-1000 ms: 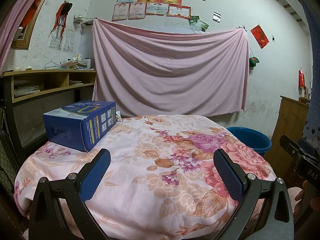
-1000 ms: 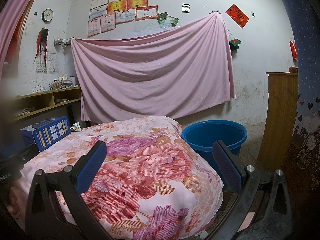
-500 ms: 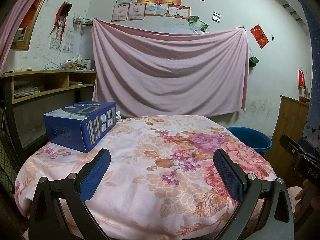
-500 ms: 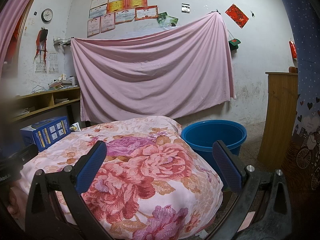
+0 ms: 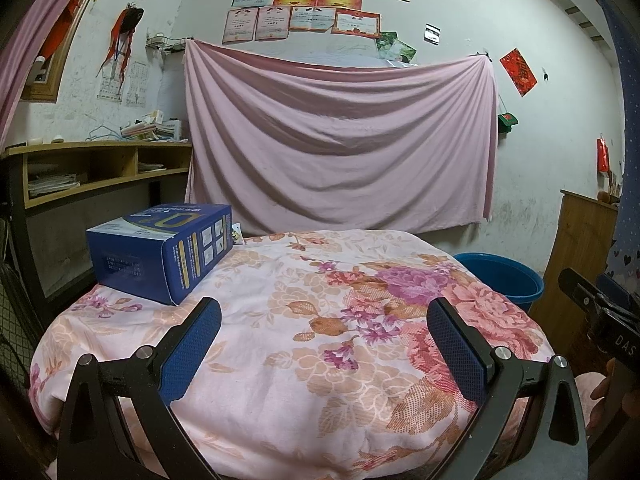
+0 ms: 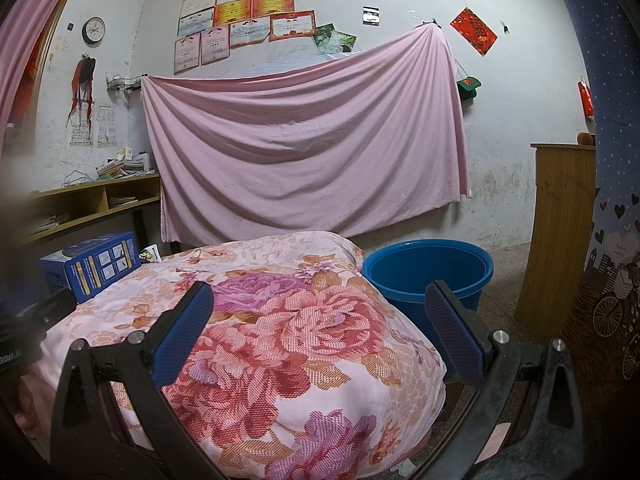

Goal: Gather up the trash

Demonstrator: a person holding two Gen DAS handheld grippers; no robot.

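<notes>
A blue cardboard box point(image 5: 160, 254) lies on the far left of a table covered with a floral cloth point(image 5: 312, 320); the right wrist view has the box point(image 6: 92, 264) at its left edge. A small printed wrapper point(image 5: 237, 235) peeks out just behind the box, also visible as a wrapper point(image 6: 149, 255) in the right wrist view. My left gripper point(image 5: 324, 312) is open above the near part of the cloth, well short of the box. My right gripper point(image 6: 320, 300) is open over the table's right end, empty. A blue plastic tub point(image 6: 428, 272) stands on the floor to the right of the table.
A pink sheet point(image 5: 340, 148) hangs on the back wall. Wooden shelving point(image 5: 92, 172) with papers runs along the left wall, close to the box. A wooden cabinet point(image 6: 560, 232) stands at the right, beyond the tub point(image 5: 504, 280). A hand point(image 5: 616, 384) holds the other gripper at the right edge.
</notes>
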